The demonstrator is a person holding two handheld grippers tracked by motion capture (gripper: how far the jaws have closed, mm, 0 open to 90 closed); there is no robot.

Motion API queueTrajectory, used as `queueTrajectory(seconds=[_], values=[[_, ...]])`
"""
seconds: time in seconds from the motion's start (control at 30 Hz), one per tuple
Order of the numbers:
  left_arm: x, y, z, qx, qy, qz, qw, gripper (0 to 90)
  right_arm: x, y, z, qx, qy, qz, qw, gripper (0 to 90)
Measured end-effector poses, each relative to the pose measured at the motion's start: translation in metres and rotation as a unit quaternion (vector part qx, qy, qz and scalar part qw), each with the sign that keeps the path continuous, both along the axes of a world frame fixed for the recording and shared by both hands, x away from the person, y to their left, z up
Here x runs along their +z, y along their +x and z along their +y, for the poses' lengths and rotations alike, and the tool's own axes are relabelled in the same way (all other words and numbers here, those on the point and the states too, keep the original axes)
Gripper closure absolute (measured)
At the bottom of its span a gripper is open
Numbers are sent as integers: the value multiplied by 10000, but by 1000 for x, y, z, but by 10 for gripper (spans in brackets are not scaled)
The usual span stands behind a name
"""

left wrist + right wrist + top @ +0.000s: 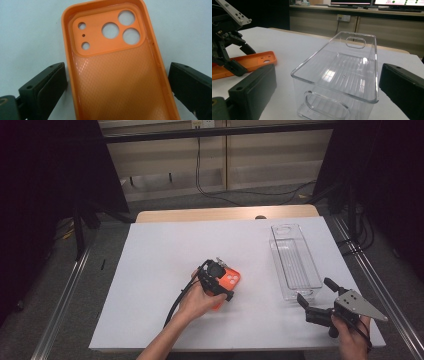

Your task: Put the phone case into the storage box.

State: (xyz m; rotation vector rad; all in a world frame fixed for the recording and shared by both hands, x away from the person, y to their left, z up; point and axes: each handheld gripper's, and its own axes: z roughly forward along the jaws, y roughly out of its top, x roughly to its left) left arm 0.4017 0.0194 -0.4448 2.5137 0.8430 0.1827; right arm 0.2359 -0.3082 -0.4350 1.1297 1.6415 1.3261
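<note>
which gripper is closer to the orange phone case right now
Left. The left gripper is right over the orange phone case, jaws open on either side of it. The right gripper sits apart, open, facing the clear bin.

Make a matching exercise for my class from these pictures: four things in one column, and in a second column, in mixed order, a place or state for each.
Things:
1. phone case
2. clear bin
3. left gripper
4. right gripper

Places or states:
A. empty, standing on the right half of the table
B. open, held just in front of the clear bin's near end
C. orange, lying with its inside facing up
D. open, jaws on either side of the phone case

Pairs: 1-C, 2-A, 3-D, 4-B
</note>
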Motion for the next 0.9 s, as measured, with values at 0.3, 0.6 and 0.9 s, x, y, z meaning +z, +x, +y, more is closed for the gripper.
queueTrajectory(seconds=[0.3,0.6,0.9], values=[[5,-4,-2,27,29,42,10000,123,0,1,0,13,-3,16,10000,10],[6,-2,1,30,-73,77,9999,132,0,0,-1,11,-23,-5,10000,10],[7,-2,2,-39,-73,82,9999,135,0,-1,-1,15,-9,-8,10000,11]])
